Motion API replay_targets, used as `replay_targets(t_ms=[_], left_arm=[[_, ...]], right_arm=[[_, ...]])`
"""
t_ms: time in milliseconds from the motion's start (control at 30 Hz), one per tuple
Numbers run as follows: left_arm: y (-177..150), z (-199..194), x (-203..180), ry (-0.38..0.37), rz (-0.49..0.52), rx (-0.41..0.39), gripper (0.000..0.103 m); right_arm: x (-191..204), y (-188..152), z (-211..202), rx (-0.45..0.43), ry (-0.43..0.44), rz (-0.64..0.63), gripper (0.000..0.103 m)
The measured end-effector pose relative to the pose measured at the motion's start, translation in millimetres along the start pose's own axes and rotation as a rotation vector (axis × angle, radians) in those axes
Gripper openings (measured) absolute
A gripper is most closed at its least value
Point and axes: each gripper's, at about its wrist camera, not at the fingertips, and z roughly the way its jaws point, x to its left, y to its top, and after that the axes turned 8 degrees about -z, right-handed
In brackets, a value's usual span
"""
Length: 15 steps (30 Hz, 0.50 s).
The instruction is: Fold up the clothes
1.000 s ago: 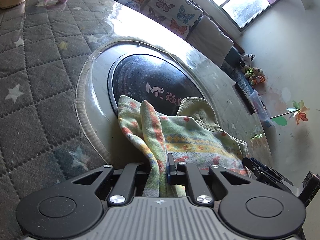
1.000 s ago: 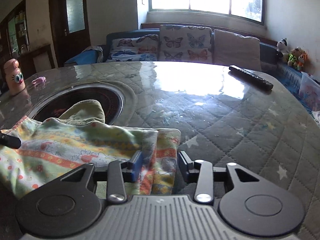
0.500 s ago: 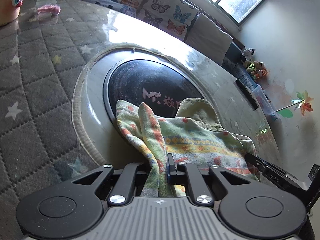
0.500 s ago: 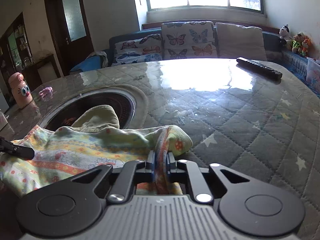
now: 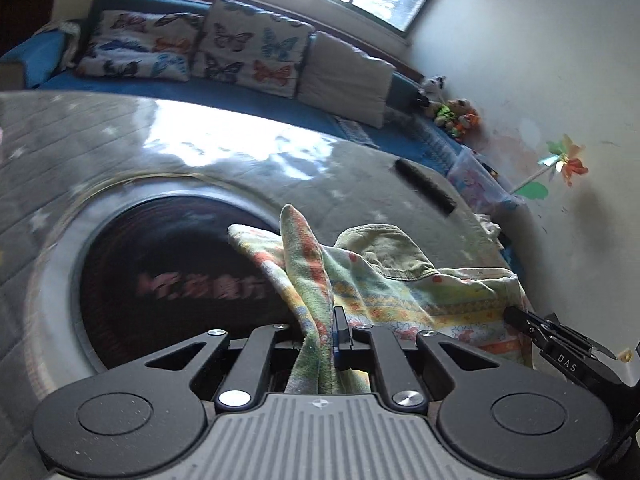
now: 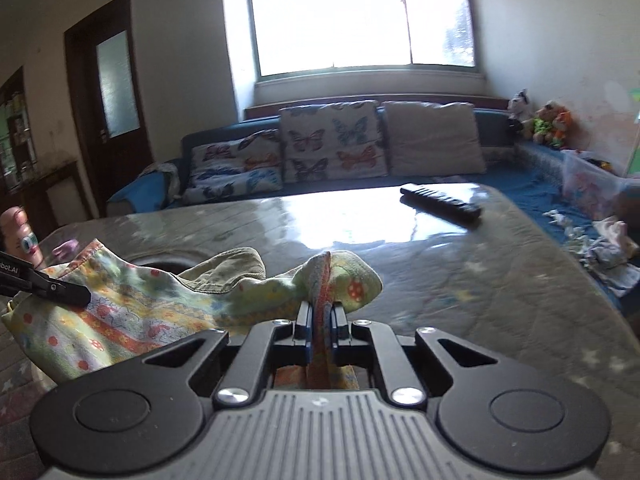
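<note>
Both grippers have risen with the garment [image 6: 132,312] since a second ago; my right gripper [image 6: 320,320] clamps one bunched end, my left gripper [image 5: 320,332] the other. Cloth hangs slack between them above the table [image 6: 500,280], no neat fold showing.

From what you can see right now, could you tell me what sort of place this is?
Most likely a home living room: a blue sofa with butterfly cushions under a window, soft toys in the corner, and a remote control on the quilt-covered table.
</note>
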Motion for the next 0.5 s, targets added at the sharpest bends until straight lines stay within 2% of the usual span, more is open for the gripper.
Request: replay_targets(t_ms=[200,500], left_arm=[[9,41,-52,-0.044,0.086,0.035,0.01],[14,99,-113,-0.093,0.191,0.093,0.01]], right_arm=[[-53,1,-18,-0.02,-0.13,0.036,0.008],[-116,-11,-19,0.004,-0.258,0.109,0.008]])
